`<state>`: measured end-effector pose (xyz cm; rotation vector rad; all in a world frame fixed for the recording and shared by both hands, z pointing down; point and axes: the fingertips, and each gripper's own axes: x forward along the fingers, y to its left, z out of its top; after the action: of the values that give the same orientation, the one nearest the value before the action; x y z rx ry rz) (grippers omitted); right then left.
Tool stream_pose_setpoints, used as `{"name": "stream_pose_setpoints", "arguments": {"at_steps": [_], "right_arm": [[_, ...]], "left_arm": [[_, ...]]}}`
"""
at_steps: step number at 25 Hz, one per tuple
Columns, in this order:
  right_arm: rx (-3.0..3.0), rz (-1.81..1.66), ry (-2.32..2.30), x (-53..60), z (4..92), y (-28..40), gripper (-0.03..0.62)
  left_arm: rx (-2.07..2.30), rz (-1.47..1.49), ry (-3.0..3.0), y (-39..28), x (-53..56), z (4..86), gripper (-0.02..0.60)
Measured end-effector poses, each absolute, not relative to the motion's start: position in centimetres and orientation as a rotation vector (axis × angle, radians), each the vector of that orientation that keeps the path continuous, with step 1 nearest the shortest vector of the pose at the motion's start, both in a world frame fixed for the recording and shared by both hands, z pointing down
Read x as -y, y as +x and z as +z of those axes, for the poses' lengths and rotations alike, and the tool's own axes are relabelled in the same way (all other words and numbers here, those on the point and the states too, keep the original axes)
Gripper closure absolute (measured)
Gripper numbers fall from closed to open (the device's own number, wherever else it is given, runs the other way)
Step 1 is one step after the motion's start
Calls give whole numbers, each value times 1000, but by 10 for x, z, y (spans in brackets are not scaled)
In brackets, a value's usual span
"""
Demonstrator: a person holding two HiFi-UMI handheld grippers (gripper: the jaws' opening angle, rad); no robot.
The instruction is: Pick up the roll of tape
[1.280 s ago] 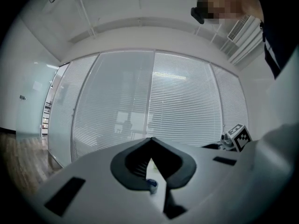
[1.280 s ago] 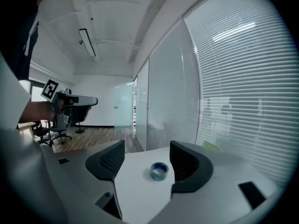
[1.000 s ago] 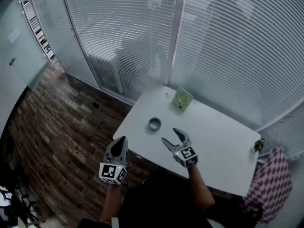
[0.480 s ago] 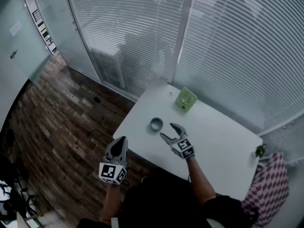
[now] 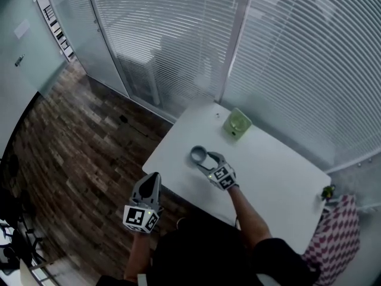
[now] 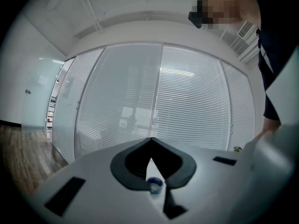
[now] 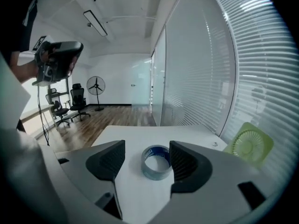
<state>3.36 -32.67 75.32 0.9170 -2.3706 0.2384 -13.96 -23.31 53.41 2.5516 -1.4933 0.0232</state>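
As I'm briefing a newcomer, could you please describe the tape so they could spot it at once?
Find the white table by the glass wall. Near its left edge the tape lies flat, at the tips of the open right hand-held gripper. It is a small grey ring with a blue core, unlike the green fan farther back.

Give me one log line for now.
right gripper: open, jaws either side of roll of tape | roll of tape: flat on white table | left gripper: shut, empty
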Motion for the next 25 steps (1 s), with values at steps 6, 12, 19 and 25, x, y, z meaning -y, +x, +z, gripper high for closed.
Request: {"name": "stream_pose_setpoints", "arguments": {"at_steps": [6, 12, 19, 25], "right_arm": [[2304, 257, 807, 341, 794, 22, 304], [2254, 271, 702, 345, 821, 15, 315], [2218, 273, 618, 340, 830, 2, 358], [2162, 206, 572, 340, 839, 2, 398]], "left_arm": [[1492, 25, 2510, -145, 225, 542, 575], [1520, 50, 2475, -151, 225, 550, 575], [1526, 55, 2446, -160, 223, 558, 575], [1505, 58, 2448, -156, 222, 560, 575]]}}
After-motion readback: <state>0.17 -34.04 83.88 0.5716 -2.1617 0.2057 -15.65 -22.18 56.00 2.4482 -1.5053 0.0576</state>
